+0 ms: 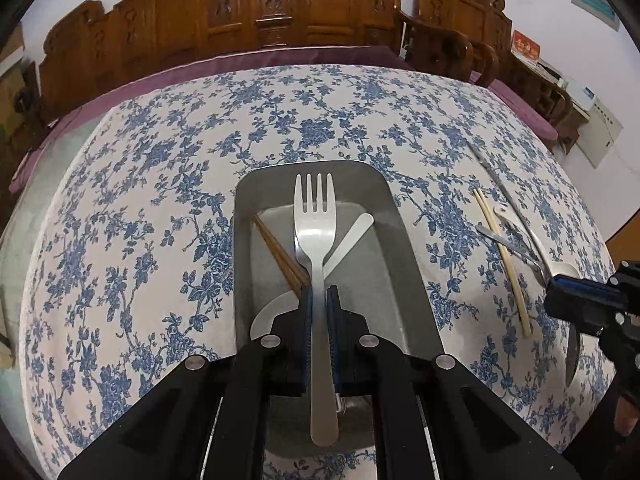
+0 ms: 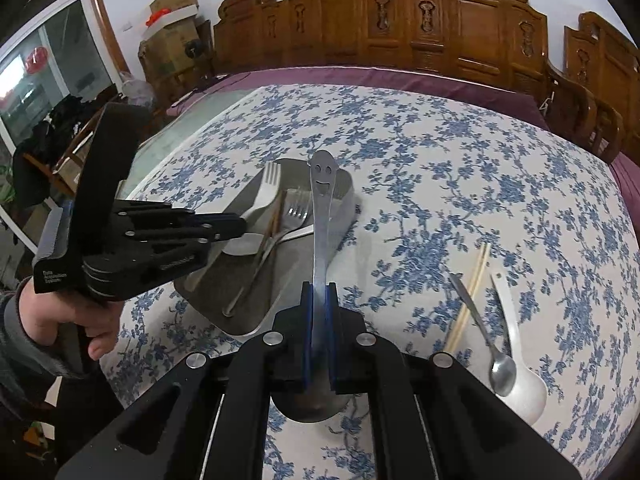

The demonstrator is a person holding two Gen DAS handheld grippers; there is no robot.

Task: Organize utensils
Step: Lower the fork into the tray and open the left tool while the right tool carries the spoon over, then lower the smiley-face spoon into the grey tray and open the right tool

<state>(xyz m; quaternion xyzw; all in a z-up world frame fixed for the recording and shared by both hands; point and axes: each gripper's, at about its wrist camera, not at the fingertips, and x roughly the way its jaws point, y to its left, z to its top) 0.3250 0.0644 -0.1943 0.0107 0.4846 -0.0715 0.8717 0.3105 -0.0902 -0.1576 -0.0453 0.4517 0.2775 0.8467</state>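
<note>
My left gripper (image 1: 319, 300) is shut on a steel fork (image 1: 316, 216) and holds it above the grey tray (image 1: 400, 248), tines pointing away. In the tray lie brown chopsticks (image 1: 280, 254) and a white spoon (image 1: 348, 240). My right gripper (image 2: 319, 296) is shut on a steel spoon with a smiley-face handle (image 2: 322, 200), handle pointing away, bowl under the gripper. In the right wrist view the tray (image 2: 236, 304) sits left of centre, holding another fork (image 2: 294, 210), and the left gripper (image 2: 224, 228) hovers over it.
Loose on the floral tablecloth to the right lie pale chopsticks (image 2: 468, 300), a small steel spoon (image 2: 486, 336) and a white ceramic spoon (image 2: 516, 364). A long thin metal utensil (image 1: 494, 172) lies further back. Carved wooden chairs (image 2: 400, 20) line the far table edge.
</note>
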